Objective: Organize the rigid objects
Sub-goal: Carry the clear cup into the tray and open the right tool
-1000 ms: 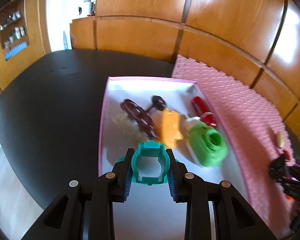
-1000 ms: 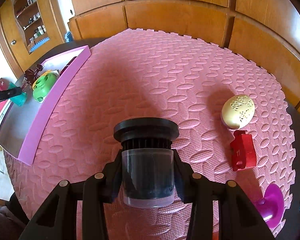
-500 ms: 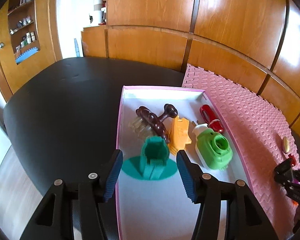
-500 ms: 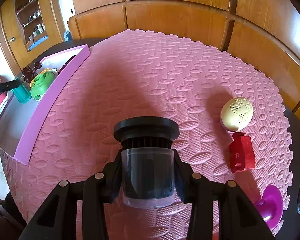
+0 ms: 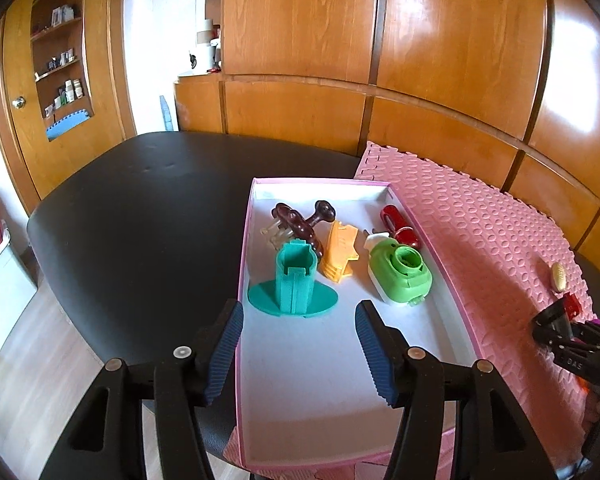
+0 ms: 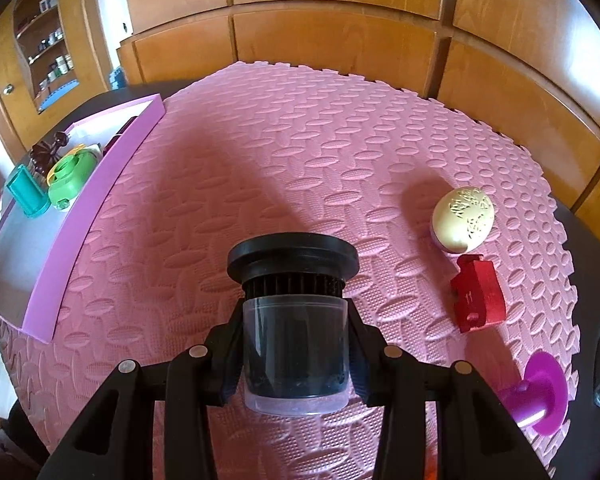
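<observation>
My left gripper is open and empty above the near part of the pink-rimmed tray. A teal stand stands upright in the tray just ahead of it, with a brown brush, an orange piece, a green toy camera and a red-handled tool behind. My right gripper is shut on a clear jar with a black lid, held over the pink foam mat. The tray lies at its left.
On the mat lie a gold egg, a red block and a magenta spool at the right. A black table lies left of the tray. Wooden panel walls stand behind.
My left gripper opened and let go of the teal stand in the tray, then drew back toward me. My right gripper held the jar and barely moved.
</observation>
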{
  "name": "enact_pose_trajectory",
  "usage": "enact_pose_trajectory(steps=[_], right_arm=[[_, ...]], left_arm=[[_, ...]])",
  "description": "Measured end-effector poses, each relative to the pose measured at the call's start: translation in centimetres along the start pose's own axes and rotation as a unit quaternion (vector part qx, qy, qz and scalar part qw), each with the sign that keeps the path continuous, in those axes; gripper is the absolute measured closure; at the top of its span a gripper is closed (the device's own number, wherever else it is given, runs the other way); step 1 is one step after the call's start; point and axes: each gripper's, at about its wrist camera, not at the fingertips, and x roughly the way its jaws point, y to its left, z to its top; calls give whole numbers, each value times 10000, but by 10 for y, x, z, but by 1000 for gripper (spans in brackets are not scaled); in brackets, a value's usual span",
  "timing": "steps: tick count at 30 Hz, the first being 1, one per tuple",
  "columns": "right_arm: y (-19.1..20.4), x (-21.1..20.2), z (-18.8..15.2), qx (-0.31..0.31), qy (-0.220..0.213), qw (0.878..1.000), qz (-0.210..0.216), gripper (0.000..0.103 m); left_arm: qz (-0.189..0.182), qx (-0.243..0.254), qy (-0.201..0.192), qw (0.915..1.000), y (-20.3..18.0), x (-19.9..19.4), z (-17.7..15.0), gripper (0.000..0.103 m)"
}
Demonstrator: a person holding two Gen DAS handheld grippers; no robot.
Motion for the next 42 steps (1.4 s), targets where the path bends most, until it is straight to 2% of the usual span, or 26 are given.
enact_pose_trajectory(steps=[5,10,15,23,32,37,42], right_arm=[[7,-2,2,96,46,9998,-187,60],[18,-14,11,173,-97,9998,36,60],[44,-26,25,44,-233,9987,448,60],[117,-43,51,-456,-453,9892,1314,60],[198,-24,69,-989,-226,9772,1866,60],[228,11,83,-1097,24,9776,1797,60],[234,39,92,-1111,238,9840,1376,59]], left_arm=[[-51,-28,-21,10000,2,-4,-3,41],[-16,-103,-6,9999,10,-3,-5,41],[10,-207,5,9998,18,-2,-8,41],[41,-459,-48,9989,36,-4,-7,41],[155,-729,-42,9972,57,-4,-9,41],[133,-788,39,9968,61,0,-12,41],[107,-773,60,9969,62,1,-13,41]])
